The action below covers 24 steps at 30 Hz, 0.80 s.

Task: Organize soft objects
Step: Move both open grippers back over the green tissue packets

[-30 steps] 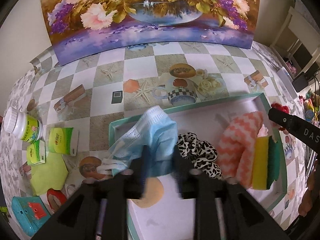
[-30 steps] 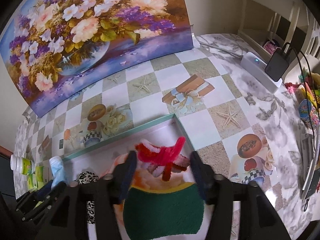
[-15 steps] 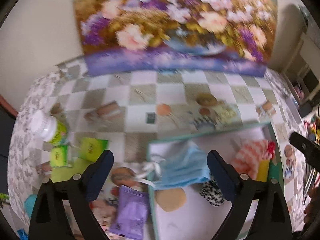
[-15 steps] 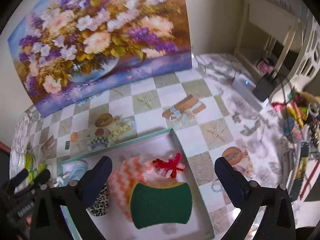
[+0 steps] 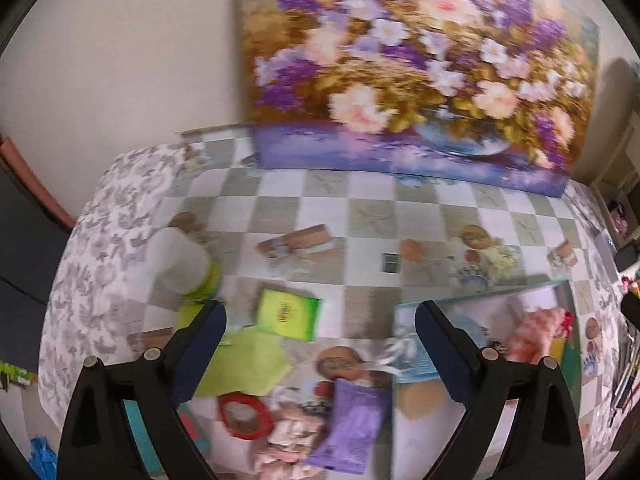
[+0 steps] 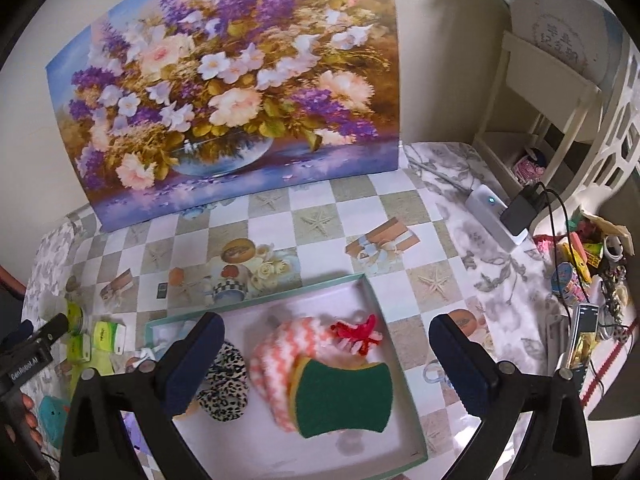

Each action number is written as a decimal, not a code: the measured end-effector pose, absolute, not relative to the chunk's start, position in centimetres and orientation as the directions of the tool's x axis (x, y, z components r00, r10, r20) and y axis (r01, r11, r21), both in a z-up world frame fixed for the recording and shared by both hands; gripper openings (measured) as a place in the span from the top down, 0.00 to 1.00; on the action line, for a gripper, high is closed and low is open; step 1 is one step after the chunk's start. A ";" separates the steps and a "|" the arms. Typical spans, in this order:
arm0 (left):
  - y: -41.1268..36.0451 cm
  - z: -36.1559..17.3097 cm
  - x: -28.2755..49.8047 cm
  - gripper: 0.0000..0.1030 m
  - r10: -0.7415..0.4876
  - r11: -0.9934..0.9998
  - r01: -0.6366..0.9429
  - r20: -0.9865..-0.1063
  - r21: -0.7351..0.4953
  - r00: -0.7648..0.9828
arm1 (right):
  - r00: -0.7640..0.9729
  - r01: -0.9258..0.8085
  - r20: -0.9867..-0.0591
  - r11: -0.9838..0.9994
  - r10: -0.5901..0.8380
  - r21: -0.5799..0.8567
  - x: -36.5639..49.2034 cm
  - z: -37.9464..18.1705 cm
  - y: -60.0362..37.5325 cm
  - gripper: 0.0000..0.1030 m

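Note:
My left gripper (image 5: 320, 320) is open with nothing in it, above the tablecloth left of the teal-rimmed tray (image 5: 480, 292). The blue face mask (image 5: 416, 360) lies in the tray's left corner, partly behind one finger. Below the gripper are a purple packet (image 5: 356, 420), a pink soft bundle (image 5: 292, 436) and a lime cloth (image 5: 244, 364). My right gripper (image 6: 326, 340) is also open and empty, above the tray (image 6: 380, 308). In the tray lie a green sponge (image 6: 344, 396), a chevron cloth (image 6: 280, 348), a red pipe-cleaner (image 6: 356, 332) and a leopard scrunchie (image 6: 228, 376).
A flower painting (image 6: 232, 100) leans on the wall at the back. A white bottle (image 5: 180, 264), a green packet (image 5: 288, 314) and a red ring (image 5: 244, 416) sit left of the tray. A power strip with charger (image 6: 504, 216) and small clutter (image 6: 580, 264) lie at the right.
Both grippers opened and lifted. The left let go of the blue mask, now in the tray, and swung left. The right let go of the red pipe-cleaner, now lying on the chevron cloth.

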<state>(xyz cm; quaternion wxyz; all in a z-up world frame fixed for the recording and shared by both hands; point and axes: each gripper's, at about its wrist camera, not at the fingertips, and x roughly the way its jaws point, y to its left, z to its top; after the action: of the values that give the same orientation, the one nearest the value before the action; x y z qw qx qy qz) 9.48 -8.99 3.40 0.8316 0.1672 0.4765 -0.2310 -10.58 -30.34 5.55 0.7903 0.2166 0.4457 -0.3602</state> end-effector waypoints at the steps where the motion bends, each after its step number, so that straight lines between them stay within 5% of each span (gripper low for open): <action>1: -8.5 3.4 9.8 0.07 -0.218 0.843 0.534 -0.870 0.060 0.442 | 0.343 0.756 -0.862 0.655 -0.373 0.018 -10.1 5.5 -29.9 0.00; 11: -1.0 2.6 14.0 0.07 -0.047 0.915 0.372 -0.875 0.156 0.482 | 0.355 0.647 -0.892 0.762 -0.281 0.017 -3.3 3.4 -24.1 0.00; 24: 10.3 2.1 18.5 0.07 -0.007 0.979 0.185 -0.901 0.082 0.434 | 0.391 0.463 -0.910 0.884 -0.136 0.067 5.2 0.5 -14.0 0.00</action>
<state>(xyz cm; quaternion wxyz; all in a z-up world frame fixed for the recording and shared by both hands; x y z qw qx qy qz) 18.52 10.32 2.05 0.8425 0.0840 0.5291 -0.0567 5.16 -13.96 0.49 0.8192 0.1570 0.5205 -0.1826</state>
